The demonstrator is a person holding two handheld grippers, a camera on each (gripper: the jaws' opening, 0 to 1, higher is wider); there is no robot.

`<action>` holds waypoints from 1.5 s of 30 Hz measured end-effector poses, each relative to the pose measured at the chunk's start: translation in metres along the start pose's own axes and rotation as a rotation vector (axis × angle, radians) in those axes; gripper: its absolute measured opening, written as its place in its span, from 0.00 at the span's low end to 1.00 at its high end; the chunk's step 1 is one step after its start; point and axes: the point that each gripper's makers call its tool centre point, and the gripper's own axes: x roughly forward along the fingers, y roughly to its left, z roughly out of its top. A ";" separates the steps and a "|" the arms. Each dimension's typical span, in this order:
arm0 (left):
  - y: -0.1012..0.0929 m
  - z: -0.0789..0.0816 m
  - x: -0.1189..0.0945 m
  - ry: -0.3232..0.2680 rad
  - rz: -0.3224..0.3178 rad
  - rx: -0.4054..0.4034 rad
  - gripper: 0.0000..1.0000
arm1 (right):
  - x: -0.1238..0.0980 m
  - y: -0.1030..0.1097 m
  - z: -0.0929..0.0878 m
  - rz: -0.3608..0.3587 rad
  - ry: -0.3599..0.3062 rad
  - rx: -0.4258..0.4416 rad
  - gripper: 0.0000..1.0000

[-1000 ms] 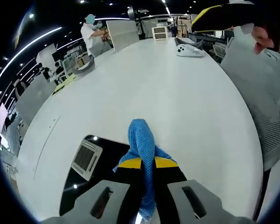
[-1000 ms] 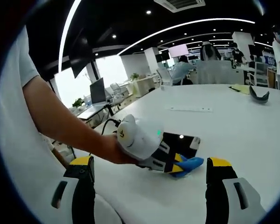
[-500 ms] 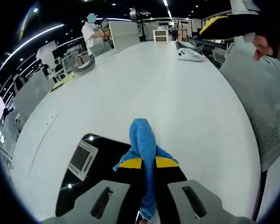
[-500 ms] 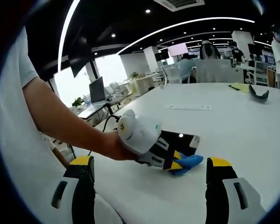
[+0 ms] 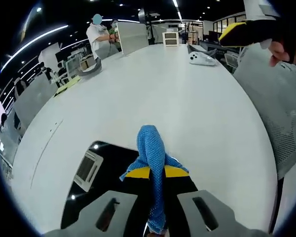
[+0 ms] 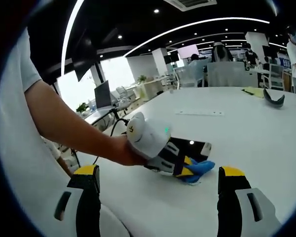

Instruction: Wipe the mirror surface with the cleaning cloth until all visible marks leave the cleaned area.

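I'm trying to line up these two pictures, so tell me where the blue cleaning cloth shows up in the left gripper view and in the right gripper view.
Left gripper view: the blue cleaning cloth sits low in the centre, pinched between the left gripper jaws, sticking out over the mirror.
Right gripper view: the cloth lies just right of centre, at the tip of the left gripper, against the mirror.
Shared landmark: the dark mirror lying flat on the white table.

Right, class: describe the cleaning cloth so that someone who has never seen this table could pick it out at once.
Start at the big white table and find the dark mirror lying flat near its edge. The cleaning cloth is at the mirror's edge, pinched in the left tool. It is the only bright blue, knobbly fabric there, sticking out between the yellow-tipped jaws.
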 end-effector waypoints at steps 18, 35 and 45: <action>0.018 -0.001 0.002 -0.005 0.024 -0.013 0.05 | 0.003 -0.003 0.001 0.000 0.001 0.002 1.00; 0.042 -0.002 0.004 -0.003 0.044 -0.017 0.05 | 0.004 -0.007 0.002 -0.016 -0.004 0.013 1.00; 0.055 -0.003 0.004 0.001 0.060 -0.024 0.05 | 0.002 -0.013 0.001 -0.036 -0.002 0.023 1.00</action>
